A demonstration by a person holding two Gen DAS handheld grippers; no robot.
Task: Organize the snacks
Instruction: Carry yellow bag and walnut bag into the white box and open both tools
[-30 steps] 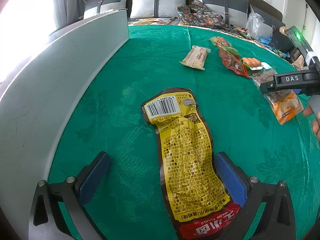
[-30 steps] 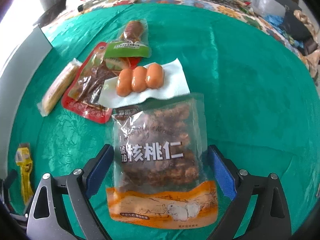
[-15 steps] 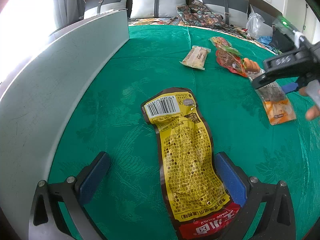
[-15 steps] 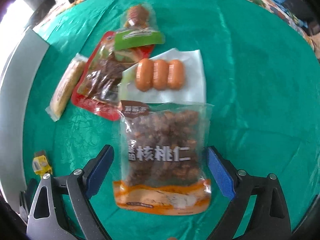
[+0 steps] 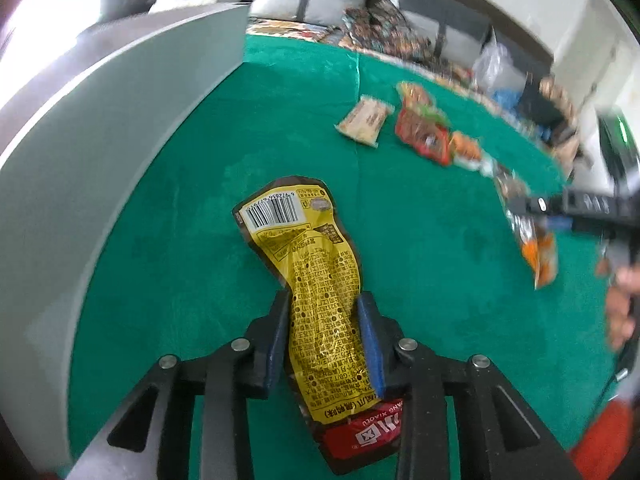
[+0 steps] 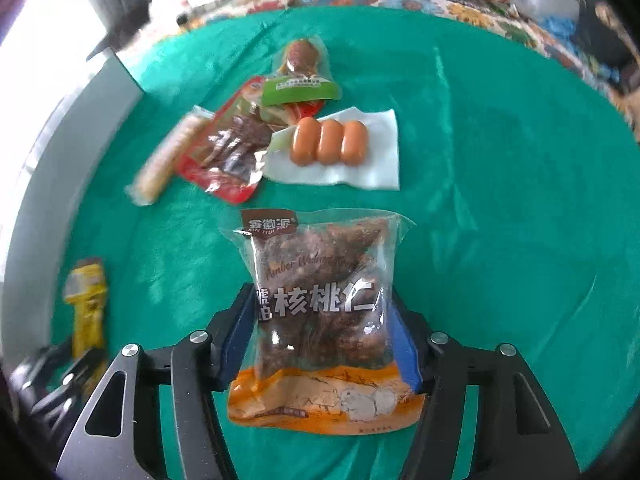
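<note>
Snacks on green cloth (image 6: 500,160): yellow pouch (image 5: 320,300), barcode uppermost, red end lettered "WANG XIAOLU", was pinched by left gripper (image 5: 324,332), jaws just closed. Walnut bag (image 6: 320,304), marked "Amber Walnut", sat clamped in right gripper (image 6: 324,328), likewise just closed.

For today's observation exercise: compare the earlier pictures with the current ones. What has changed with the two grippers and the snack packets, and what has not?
Both grippers' fingers have just been closing. The left gripper now pinches the yellow snack packet, which has buckled between them. The right gripper now clamps the walnut bag, squeezing its sides in. The sausages, red packet and green tablecloth stayed as they were.
</note>
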